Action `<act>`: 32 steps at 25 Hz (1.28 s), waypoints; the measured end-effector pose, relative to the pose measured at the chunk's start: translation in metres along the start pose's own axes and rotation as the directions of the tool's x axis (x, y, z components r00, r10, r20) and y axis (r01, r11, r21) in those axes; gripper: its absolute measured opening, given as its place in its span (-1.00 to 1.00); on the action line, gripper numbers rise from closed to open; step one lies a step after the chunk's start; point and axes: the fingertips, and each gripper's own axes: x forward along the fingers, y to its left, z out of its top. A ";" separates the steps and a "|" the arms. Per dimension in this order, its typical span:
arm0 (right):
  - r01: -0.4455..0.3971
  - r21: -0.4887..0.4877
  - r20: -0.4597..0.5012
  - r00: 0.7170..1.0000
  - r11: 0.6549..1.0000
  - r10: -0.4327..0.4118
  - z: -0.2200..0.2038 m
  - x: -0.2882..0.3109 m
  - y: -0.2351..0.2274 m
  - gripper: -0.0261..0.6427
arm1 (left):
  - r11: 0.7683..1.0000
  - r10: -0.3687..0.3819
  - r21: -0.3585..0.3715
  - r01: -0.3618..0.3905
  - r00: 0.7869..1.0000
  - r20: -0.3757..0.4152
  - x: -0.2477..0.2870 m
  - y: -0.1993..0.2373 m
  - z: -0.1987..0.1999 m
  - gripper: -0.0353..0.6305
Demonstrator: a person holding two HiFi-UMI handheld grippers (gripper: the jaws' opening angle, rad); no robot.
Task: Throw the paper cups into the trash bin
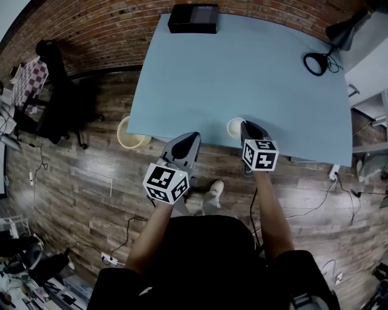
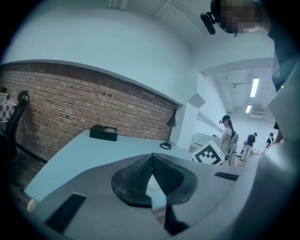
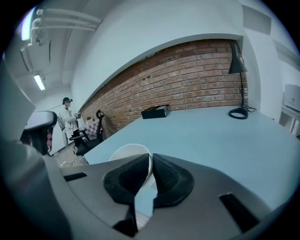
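Note:
A white paper cup (image 1: 234,127) stands at the blue table's near edge. My right gripper (image 1: 243,126) is shut on the cup's rim: in the right gripper view the cup (image 3: 125,155) has its wall pinched between the dark pads (image 3: 165,177). My left gripper (image 1: 190,140) hovers just off the table's near edge, left of the cup, and in the left gripper view its jaws (image 2: 151,157) meet at the tips with nothing held. The beige trash bin (image 1: 130,135) sits on the floor at the table's near-left corner, partly under the tabletop.
The blue table (image 1: 242,72) carries a black box (image 1: 193,19) at its far edge and a black desk lamp (image 1: 317,62) at the far right. A black office chair (image 1: 53,91) stands on the wooden floor to the left. Cables trail across the floor.

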 end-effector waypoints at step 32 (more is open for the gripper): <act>-0.308 -0.193 -0.007 0.950 0.932 0.312 0.044 0.052 0.259 -0.84 | 0.962 0.272 -0.062 -0.266 0.953 0.134 -0.169 0.153 0.028 -0.87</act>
